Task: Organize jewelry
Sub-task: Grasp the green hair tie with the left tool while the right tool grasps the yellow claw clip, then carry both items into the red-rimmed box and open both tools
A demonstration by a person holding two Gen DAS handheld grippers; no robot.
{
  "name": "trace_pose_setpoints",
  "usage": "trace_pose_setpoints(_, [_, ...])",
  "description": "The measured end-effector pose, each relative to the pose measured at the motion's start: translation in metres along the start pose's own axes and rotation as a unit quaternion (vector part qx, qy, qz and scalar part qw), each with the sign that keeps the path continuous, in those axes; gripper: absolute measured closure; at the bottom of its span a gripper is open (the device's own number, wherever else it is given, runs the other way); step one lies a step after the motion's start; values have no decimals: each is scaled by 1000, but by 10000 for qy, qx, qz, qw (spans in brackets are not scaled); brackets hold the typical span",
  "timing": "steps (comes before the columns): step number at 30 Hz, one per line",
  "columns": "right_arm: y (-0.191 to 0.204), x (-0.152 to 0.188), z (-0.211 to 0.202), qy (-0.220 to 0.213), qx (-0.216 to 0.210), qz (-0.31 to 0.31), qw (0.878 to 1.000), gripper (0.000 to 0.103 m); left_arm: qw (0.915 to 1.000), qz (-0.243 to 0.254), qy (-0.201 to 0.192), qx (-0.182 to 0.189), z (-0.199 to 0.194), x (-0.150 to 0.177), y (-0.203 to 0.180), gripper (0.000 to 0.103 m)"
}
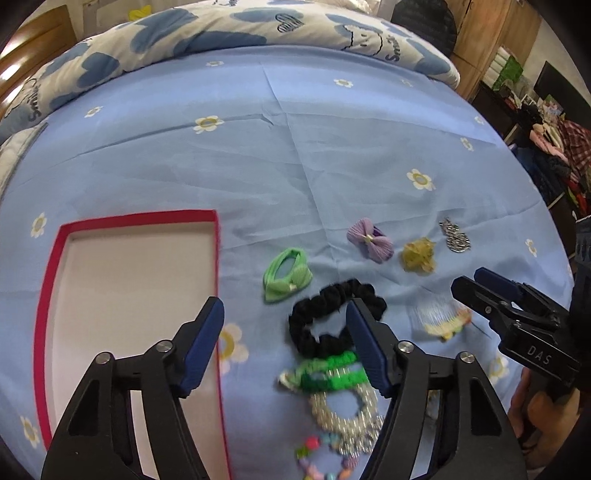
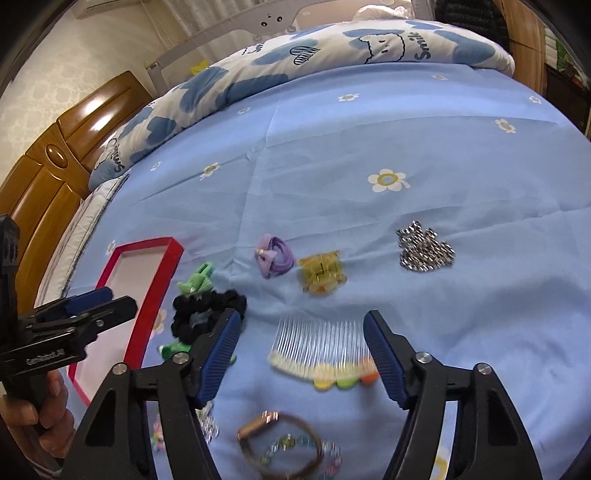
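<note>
Hair accessories lie scattered on a blue flowered bedsheet. My left gripper (image 1: 286, 317) hangs open over the sheet, its left finger above the edge of the red-rimmed box (image 1: 216, 258) and its right finger over the black scrunchie (image 1: 325, 314). Nothing is between its pads. Below lie a bright green tie (image 1: 332, 373), a silver ring piece (image 1: 343, 413) and a beaded bracelet (image 1: 321, 458). My right gripper (image 2: 301, 325) is open, its fingers either side of a clear hair comb (image 2: 321, 347) with coloured beads, apart from it. A brown bangle (image 2: 280, 443) lies closer in.
Farther off lie a light green bow tie (image 1: 286, 275), a purple bow (image 1: 369, 238), a yellow claw clip (image 2: 321, 275) and a silver rhinestone piece (image 2: 424, 249). A folded duvet (image 1: 221, 33) lines the far side. A wooden headboard (image 2: 55, 170) stands left.
</note>
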State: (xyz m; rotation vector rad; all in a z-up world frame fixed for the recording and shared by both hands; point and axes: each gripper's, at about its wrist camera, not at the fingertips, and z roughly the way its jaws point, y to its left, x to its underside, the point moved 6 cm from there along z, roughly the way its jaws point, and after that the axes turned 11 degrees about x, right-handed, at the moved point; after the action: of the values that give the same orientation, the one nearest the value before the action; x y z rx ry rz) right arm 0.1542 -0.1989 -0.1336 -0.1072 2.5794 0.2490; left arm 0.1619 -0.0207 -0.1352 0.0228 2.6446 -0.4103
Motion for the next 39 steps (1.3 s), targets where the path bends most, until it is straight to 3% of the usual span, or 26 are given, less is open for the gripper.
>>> trace_pose_setpoints(10, [3, -16, 43, 188, -11, -57, 9998, 44, 9991, 58, 431, 17, 52, -14, 7, 44])
trace_pose_setpoints(13, [3, -15, 56, 298, 16, -75, 9995, 56, 9983, 99, 571, 5, 66, -15, 8, 53])
trace_pose_setpoints(15, [1, -14, 60, 336, 39, -57, 9994, 66, 9976, 139, 673, -18, 74, -15, 9, 65])
trace_pose_setpoints(18, [-2, -12, 62, 344, 31, -44, 9994, 79, 9975, 148, 693, 7, 79, -14, 11, 72])
trace_pose_setpoints(22, [-4, -11, 59, 282, -20, -52, 9996, 79, 9980, 87, 598, 162, 73, -14, 15, 81])
trace_pose_setpoints(24, [-6, -10, 57, 239, -30, -62, 9997, 79, 9982, 41, 539, 256, 68, -14, 16, 93])
trace_pose_setpoints(32, [-7, -10, 43, 113, -71, 2, 9999, 80, 9987, -17, 196, 465, 35, -12, 16, 93])
trace_pose_setpoints(39, [15, -12, 19, -24, -292, -150, 9995, 80, 9981, -173, -41, 585, 8, -12, 26, 93])
